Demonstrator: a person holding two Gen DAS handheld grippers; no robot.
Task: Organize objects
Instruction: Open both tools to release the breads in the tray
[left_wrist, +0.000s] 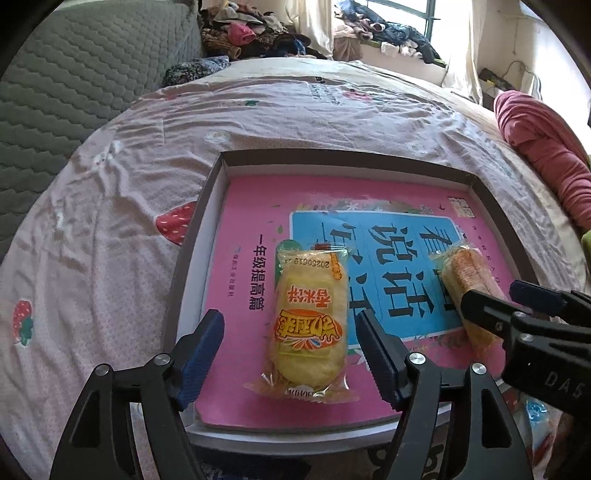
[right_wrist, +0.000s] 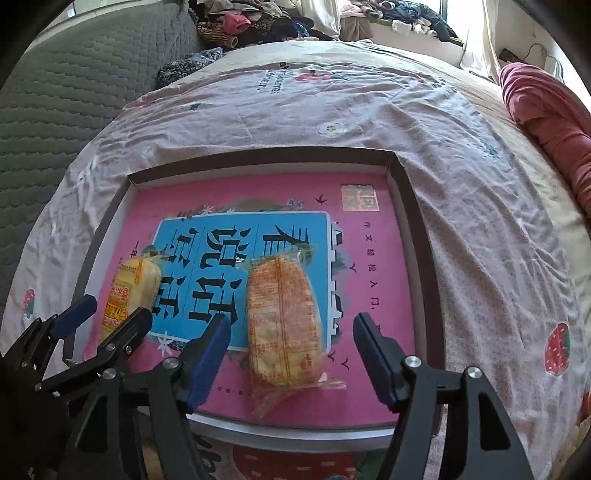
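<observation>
Both tongs stood apart over the box. Our left gripper (left_wrist: 290, 347) had its blue pads clear on either side of the yellow snack packet (left_wrist: 308, 317), touching nothing; our right gripper (right_wrist: 291, 352) straddled the orange snack packet (right_wrist: 282, 325) the same way, pads off the wrapper.

Going left to right, the yellow packet lay flat on the pink workbook (left_wrist: 243, 280), which sat inside the shallow box (left_wrist: 199, 218) on the strawberry-print bedsheet (left_wrist: 110, 206). We judged it light, the crinkly film slippery and the rice cracker inside brittle, so a gentle pinch across the middle of its long sides seemed right, not on the loose crimped ends. Its front carried orange characters seen upside down, and a stamped date we read roughly as 20250619.

Next, the workbook's blue panel showed large black characters, also upside down, with a smaller line reading 一年级提高篇 beside it.

Further right, the orange packet rested back-side up on that blue panel, near the first but apart from it. Its fine print was too small to read. We expected the same handling: light, slick, easily crushed, best taken across the waist.
</observation>
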